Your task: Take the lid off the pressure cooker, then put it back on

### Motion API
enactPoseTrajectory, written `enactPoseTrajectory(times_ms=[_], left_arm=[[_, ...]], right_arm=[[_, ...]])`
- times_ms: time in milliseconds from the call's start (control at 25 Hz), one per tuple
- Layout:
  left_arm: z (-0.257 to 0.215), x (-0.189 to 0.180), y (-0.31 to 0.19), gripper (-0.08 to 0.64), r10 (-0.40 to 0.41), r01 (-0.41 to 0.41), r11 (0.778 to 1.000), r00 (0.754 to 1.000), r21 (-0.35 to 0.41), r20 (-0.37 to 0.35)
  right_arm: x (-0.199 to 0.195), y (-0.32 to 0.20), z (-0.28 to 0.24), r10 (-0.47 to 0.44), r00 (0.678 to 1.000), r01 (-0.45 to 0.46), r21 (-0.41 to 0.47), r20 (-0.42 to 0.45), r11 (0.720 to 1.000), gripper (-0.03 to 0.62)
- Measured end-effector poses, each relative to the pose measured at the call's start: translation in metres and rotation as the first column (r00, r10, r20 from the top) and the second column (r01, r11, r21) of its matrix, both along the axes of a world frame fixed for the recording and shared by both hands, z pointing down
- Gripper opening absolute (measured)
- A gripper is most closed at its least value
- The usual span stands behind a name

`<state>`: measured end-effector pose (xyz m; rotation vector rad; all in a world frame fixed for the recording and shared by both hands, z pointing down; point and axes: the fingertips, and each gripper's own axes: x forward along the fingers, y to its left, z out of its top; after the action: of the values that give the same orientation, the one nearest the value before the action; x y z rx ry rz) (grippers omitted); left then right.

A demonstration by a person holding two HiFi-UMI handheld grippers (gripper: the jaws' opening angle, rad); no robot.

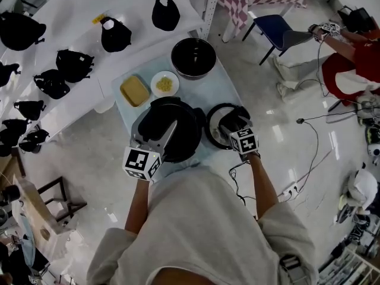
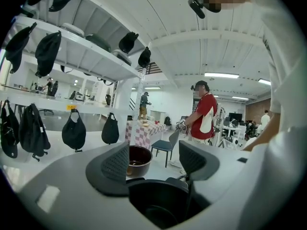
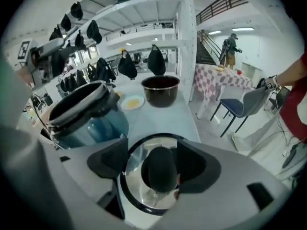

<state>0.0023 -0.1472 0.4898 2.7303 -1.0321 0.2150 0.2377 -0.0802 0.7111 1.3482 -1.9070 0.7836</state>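
Lid, round clear glass with a black rim: off the cooker, lying flat on the pale blue table, its black knob upward. It sits just beside the black pressure cooker body, at the body's 3 o'clock in the head view. The cooker mouth is open.

Right gripper: above the lid and angled down. Its jaws stand apart with the knob between them, and a gap shows on the left side of the knob.

Left gripper: at the cooker's near rim, roughly level, jaws apart over the open mouth, clamping nothing.

Markings: each gripper's cube carries black-and-white square markers. A small yellow label on the shelf edge is too small to read.

Surroundings, clock directions from the cooker:
- 12 to 1 o'clock: dark round inner pot.
- 12 o'clock: white round plate of yellow food.
- 11 o'clock: yellow rectangular slab.
- 9 to 11 o'clock: white shelves holding black bags.
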Motion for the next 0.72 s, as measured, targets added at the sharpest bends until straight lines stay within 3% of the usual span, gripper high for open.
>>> enactPoseTrajectory(times_ms=[360, 720], left_arm=[[0.001, -0.006, 0.001, 0.305, -0.019, 0.019, 1.000, 1.000, -0.006, 0.012], [0.003, -0.016, 0.003, 0.305, -0.054, 0.054, 0.998, 0.998, -0.013, 0.026]], right_arm=[[0.017, 0.014, 0.072, -0.033, 0.998, 0.019, -0.259, -0.048, 0.966, 0.308], [0.019, 0.012, 0.095, -0.087, 0.991, 0.047, -0.348, -0.100, 0.936, 0.295]])
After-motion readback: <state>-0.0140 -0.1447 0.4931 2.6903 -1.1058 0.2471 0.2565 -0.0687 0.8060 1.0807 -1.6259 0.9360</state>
